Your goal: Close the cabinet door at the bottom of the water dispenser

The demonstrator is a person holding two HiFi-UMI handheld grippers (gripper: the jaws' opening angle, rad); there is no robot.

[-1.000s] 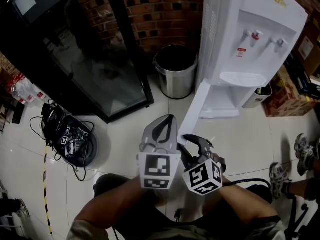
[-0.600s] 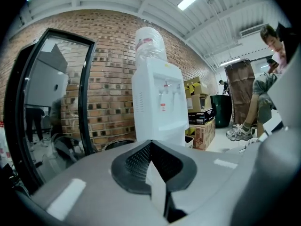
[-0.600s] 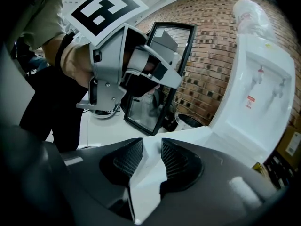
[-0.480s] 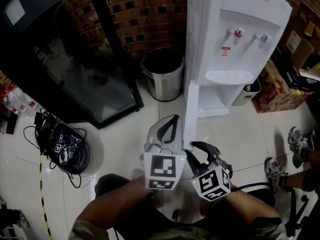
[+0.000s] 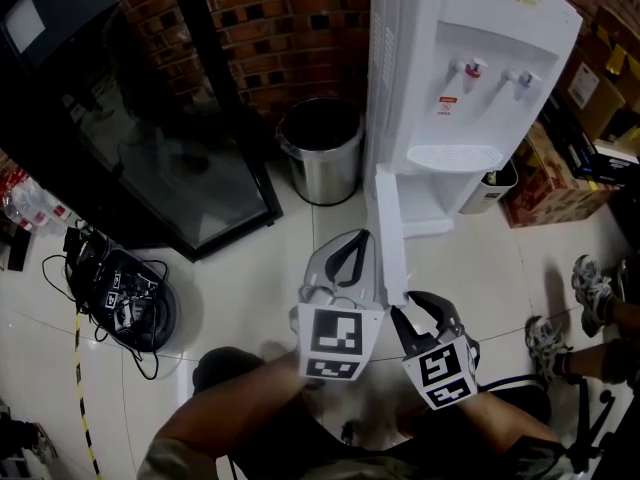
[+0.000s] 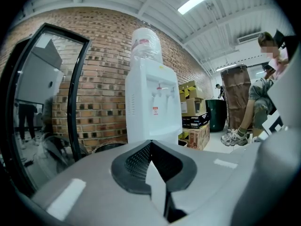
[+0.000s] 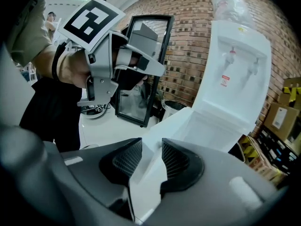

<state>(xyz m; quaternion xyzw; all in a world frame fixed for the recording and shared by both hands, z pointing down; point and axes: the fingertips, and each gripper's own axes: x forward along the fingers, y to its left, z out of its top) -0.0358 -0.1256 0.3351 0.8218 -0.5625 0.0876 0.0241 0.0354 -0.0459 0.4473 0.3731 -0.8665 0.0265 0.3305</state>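
While right gripper (image 7: 151,155) fingers clamp the cabinet door (image 5: 388,233) edge, left gripper (image 6: 149,144) fingers meet, empty.

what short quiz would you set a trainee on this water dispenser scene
1. True or false: the door at the bottom of the water dispenser is closed.
2. What is between the jaws of the right gripper? A) the door's edge B) a cup C) nothing
3. Fill in: in the head view, a metal ____ stands on the floor just left of the water dispenser.

Key: 1 false; 2 A; 3 bin
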